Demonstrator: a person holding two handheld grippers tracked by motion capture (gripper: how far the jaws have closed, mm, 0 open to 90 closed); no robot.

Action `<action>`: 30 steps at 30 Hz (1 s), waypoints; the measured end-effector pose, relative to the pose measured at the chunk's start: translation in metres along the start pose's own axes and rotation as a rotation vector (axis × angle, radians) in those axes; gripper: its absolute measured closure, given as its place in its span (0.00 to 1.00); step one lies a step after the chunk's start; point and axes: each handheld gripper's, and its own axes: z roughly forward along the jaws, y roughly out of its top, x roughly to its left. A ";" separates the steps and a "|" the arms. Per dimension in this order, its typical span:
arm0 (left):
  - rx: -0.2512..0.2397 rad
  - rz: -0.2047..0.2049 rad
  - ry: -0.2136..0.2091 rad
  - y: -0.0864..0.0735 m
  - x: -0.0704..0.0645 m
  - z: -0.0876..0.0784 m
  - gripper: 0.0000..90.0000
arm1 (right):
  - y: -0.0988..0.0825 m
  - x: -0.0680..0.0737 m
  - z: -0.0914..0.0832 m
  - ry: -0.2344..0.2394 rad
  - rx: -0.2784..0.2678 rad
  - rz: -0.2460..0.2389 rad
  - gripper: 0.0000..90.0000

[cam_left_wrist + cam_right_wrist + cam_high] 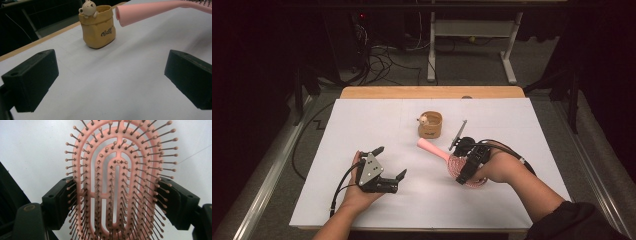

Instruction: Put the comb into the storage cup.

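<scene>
- Since the right claw (pixel 464 172) has its jaws closed on the two edges of the pink hairbrush's (pixel 452 161) head, bristles facing that claw's camera, the job in hand looks like carrying the brush to the yellow cup (pixel 430 124).
- The brush sits just in front and to the right of the cup as the high view shows it, its handle (pixel 432 148) pointing back toward the cup and stopping short of it.
- The cup stands upright on the white counter (pixel 362 125), with a small bear figure (pixel 423 120) on its rim.
- The left claw (pixel 389 165) rests well to the left of the cup, jaws wide apart and holding nothing.
- To do this well, I judge the grip should stay firm on the head, because the edges are rounded and the brush could twist.
- Raise the head so the handle tips downward, then line the handle's end over the cup's mouth, clear of the bear.
- Lower slowly; the cup looks light and may tip if the handle pushes its wall sideways.
- The free claw could steady the cup.
</scene>
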 end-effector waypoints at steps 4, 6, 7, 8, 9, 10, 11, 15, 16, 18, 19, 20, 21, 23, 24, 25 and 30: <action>0.017 0.013 0.009 -0.001 -0.002 0.002 0.00 | 0.003 0.003 0.000 0.004 -0.007 -0.010 0.23; 0.021 0.005 0.008 -0.002 -0.002 0.002 0.00 | 0.005 0.004 0.000 0.008 -0.016 -0.009 0.23; 0.019 0.006 0.009 -0.002 -0.003 0.002 0.00 | 0.006 0.004 0.000 0.008 -0.018 -0.014 0.23; 0.020 0.013 0.013 -0.002 -0.003 0.002 0.00 | 0.006 0.005 0.001 0.011 -0.022 -0.017 0.23; 0.021 0.015 0.015 -0.002 -0.003 0.002 0.00 | 0.007 0.006 0.002 0.012 -0.019 -0.019 0.23; 0.022 0.015 0.014 -0.003 -0.004 0.002 0.00 | 0.007 0.006 0.002 0.013 -0.019 -0.023 0.23; 0.022 0.016 0.014 -0.003 -0.004 0.002 0.00 | 0.008 0.007 0.003 0.014 -0.017 -0.028 0.23; 0.021 0.031 0.018 -0.003 -0.006 0.002 0.00 | 0.009 0.010 0.005 0.016 -0.005 -0.039 0.23; 0.024 0.039 0.018 -0.003 -0.006 0.002 0.00 | 0.009 0.010 0.006 0.015 -0.010 -0.040 0.23; 0.025 0.044 0.020 -0.003 -0.007 0.002 0.00 | 0.009 0.012 0.006 0.011 -0.001 -0.038 0.23; 0.026 0.047 0.019 -0.003 -0.007 0.002 0.00 | 0.010 0.012 0.007 0.010 -0.002 -0.039 0.23; 0.023 0.046 0.018 -0.003 -0.007 0.002 0.00 | 0.010 0.012 0.007 0.011 -0.003 -0.040 0.23; 0.019 0.046 0.012 -0.003 -0.007 0.001 0.00 | 0.010 0.013 0.008 0.011 -0.004 -0.037 0.23; 0.013 0.056 0.007 -0.003 -0.008 0.001 0.00 | 0.012 0.013 0.009 0.011 0.000 -0.040 0.23; 0.012 0.061 0.007 -0.003 -0.009 0.001 0.00 | 0.012 0.014 0.010 0.014 0.009 -0.043 0.23; 0.012 0.065 0.007 -0.003 -0.009 0.001 0.00 | 0.013 0.014 0.010 0.015 0.018 -0.047 0.23; 0.017 0.073 0.005 -0.003 -0.010 0.002 0.00 | 0.018 0.015 0.016 0.010 0.020 -0.052 0.23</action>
